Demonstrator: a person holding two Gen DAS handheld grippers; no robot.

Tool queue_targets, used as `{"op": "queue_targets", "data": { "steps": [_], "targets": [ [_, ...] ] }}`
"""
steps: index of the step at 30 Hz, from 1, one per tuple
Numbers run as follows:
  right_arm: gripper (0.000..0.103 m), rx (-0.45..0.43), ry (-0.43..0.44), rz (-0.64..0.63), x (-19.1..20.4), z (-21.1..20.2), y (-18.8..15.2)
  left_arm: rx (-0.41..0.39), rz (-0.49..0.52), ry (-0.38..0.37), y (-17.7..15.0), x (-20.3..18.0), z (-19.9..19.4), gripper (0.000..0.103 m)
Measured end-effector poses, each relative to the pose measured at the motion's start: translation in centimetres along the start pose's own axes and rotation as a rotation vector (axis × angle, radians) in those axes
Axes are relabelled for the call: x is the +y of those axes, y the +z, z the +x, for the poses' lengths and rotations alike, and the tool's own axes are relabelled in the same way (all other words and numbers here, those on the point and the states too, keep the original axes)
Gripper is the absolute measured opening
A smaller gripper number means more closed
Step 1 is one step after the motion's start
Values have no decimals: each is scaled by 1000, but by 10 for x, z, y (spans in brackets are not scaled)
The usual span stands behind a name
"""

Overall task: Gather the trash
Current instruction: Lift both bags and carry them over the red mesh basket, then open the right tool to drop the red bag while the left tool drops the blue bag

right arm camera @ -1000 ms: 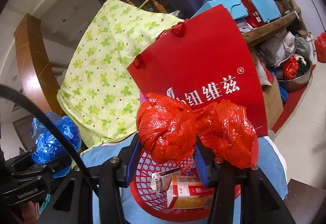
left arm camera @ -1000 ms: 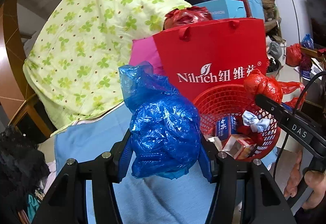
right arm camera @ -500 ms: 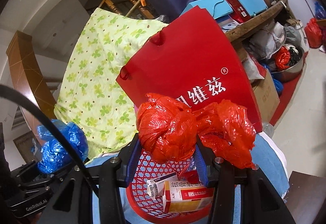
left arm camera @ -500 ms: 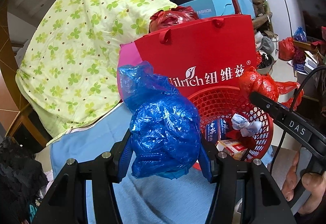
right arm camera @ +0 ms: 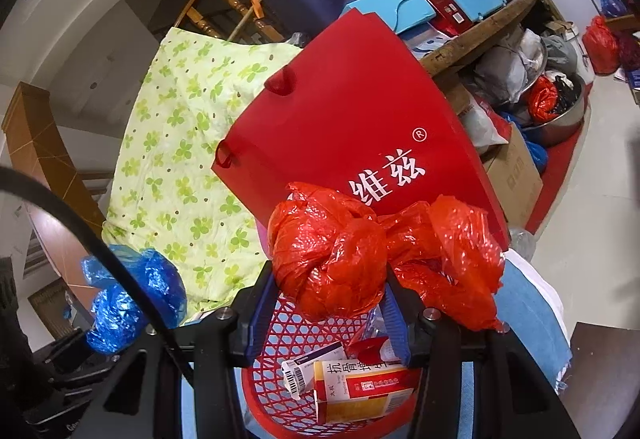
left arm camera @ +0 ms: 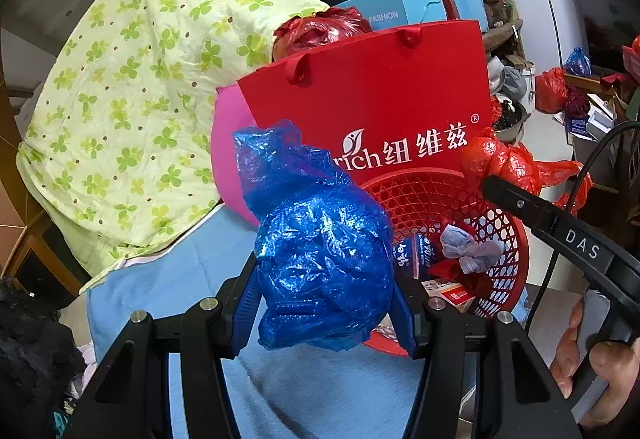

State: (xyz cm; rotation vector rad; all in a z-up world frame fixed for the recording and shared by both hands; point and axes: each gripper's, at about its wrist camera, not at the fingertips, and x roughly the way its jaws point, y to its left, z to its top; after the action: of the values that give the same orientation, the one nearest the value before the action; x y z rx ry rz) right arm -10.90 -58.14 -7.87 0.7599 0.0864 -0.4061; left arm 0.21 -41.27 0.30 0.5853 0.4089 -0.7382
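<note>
From the left gripper's camera, a pale blue cloth [left arm camera: 320,391] covers the surface, with a green clover-print quilt [left arm camera: 132,91] heaped behind it on the left and a red gift bag [left arm camera: 384,91] standing upright behind a red mesh basket [left arm camera: 508,239]. Shelves crammed with boxes and bags fill the back of the room. The left gripper [left arm camera: 326,299] has its jaws pinching a crumpled blue plastic bag [left arm camera: 320,247], held in the air just left of the basket's rim. Compared with a second ago the basket sits closer and lower in this view, and the blue bag now covers more of its left rim. A hand [left arm camera: 596,355] at the lower right carries the other tool. From the right gripper's camera, the right gripper [right arm camera: 326,319] clamps a knotted red plastic bag [right arm camera: 328,259], whose loose tail spills over the right finger. It hangs directly above the basket [right arm camera: 280,383], where cartons [right arm camera: 360,391] already lie. The view has rolled since the earlier frame, tipping the gift bag [right arm camera: 340,119] further. The basket's mouth is open beneath, with the gift bag close behind it.
</note>
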Motion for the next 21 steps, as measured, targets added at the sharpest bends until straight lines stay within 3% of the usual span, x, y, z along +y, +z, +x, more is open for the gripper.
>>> {"op": "queue_targets", "data": {
  "steps": [21],
  "targets": [
    [53,-11,-23,78,-9,4,2,31,-24,-107,4,-8,33,59]
  ]
}}
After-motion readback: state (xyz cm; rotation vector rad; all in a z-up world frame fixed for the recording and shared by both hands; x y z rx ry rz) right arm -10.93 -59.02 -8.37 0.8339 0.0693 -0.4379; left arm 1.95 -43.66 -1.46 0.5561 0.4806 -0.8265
